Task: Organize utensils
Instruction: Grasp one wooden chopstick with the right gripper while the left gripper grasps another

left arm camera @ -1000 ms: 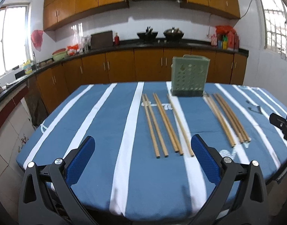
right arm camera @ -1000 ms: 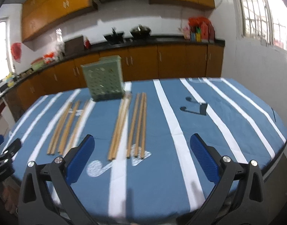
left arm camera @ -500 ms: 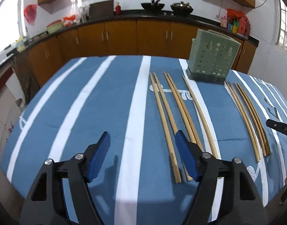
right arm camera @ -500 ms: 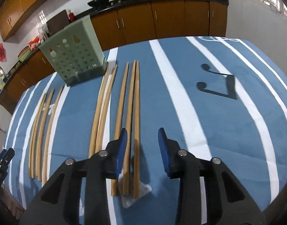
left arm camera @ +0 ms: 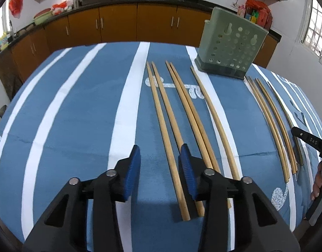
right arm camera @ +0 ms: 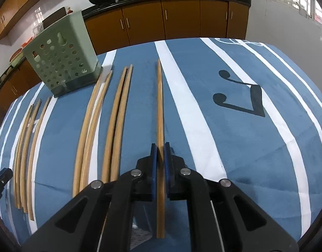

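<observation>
Left wrist view: the left gripper point(left arm camera: 160, 173) is seen at bottom centre w/ its blue pads point(left arm camera: 131, 172) apart, a wide gap between them. One wooden chopstick point(left arm camera: 167, 136) runs through that gap, untouched by either pad as far as can be told. Just right of it, four more chopsticks point(left arm camera: 194, 121) are laid lengthwise on the blue striped tablecloth point(left arm camera: 77, 115). The green perforated holder point(left arm camera: 231, 44) is stood upright at upper right, beyond the sticks' far tips. Further right, another chopstick group point(left arm camera: 270, 121) is laid near the frame's right edge.

Right wrist view: the holder point(right arm camera: 62, 56) is seen at upper left, w/ sticks point(right arm camera: 26, 145) along the left edge and two pairs point(right arm camera: 98, 126) at centre-left. At bottom centre the right gripper point(right arm camera: 160, 159) is closed on a single chopstick point(right arm camera: 160, 105), pads pressed to both its sides.
</observation>
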Action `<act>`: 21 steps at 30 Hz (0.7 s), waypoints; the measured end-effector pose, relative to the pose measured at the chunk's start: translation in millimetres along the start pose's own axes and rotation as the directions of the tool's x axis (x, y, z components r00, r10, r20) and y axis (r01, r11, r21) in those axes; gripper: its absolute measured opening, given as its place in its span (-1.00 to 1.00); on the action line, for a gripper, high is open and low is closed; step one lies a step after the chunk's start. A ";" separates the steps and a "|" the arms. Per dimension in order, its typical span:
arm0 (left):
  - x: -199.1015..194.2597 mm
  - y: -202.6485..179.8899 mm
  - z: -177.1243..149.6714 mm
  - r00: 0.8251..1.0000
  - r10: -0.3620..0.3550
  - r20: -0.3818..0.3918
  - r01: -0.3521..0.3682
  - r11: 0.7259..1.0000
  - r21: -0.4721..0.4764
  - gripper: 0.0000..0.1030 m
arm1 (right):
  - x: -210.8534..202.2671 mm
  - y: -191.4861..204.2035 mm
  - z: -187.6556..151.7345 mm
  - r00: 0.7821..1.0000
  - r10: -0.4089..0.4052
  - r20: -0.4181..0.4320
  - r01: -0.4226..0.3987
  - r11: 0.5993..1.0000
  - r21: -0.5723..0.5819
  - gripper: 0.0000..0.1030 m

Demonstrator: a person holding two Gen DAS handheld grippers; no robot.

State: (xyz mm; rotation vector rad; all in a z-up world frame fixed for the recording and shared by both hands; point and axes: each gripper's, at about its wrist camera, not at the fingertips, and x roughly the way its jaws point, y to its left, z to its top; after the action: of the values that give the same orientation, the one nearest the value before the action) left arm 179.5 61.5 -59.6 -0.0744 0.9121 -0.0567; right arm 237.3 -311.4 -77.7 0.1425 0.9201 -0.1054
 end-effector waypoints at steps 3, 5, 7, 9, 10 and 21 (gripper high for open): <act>5.9 0.0 -0.2 1.000 -0.006 -0.022 0.006 1.000 -0.004 -0.46 | -0.2 1.3 -1.6 1.000 -0.009 0.009 0.009 1.000 -0.015 -0.84; 5.9 -2.2 -0.3 1.000 0.004 -0.023 -0.003 1.000 0.010 -0.48 | -0.4 0.4 -2.0 1.000 -0.005 0.009 0.005 1.000 -0.012 -0.84; 7.8 -5.0 1.6 1.000 0.018 -0.025 -0.018 1.000 0.026 -0.53 | 0.2 0.8 -2.5 1.000 -0.003 0.012 0.004 1.000 -0.018 -0.81; 10.6 -6.7 4.6 0.999 0.043 -0.027 -0.042 0.998 0.044 -0.66 | 1.8 4.4 -2.0 1.000 -0.006 0.016 0.007 0.999 -0.047 -0.81; 13.2 -6.4 8.0 0.998 0.056 -0.028 -0.054 0.997 0.052 -0.73 | 2.8 5.7 -0.6 1.000 -0.004 0.016 0.005 0.998 -0.058 -0.82; 44.5 32.5 51.2 0.996 0.084 0.011 -0.084 0.996 0.001 -0.85 | 22.0 -9.6 25.6 0.999 -0.001 0.045 0.001 1.000 -0.010 -0.85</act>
State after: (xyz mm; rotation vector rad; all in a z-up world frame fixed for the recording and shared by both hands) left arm 247.8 92.4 -66.3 -0.0348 0.9030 0.0215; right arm 269.2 -325.8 -80.7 0.1300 0.8760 -0.1046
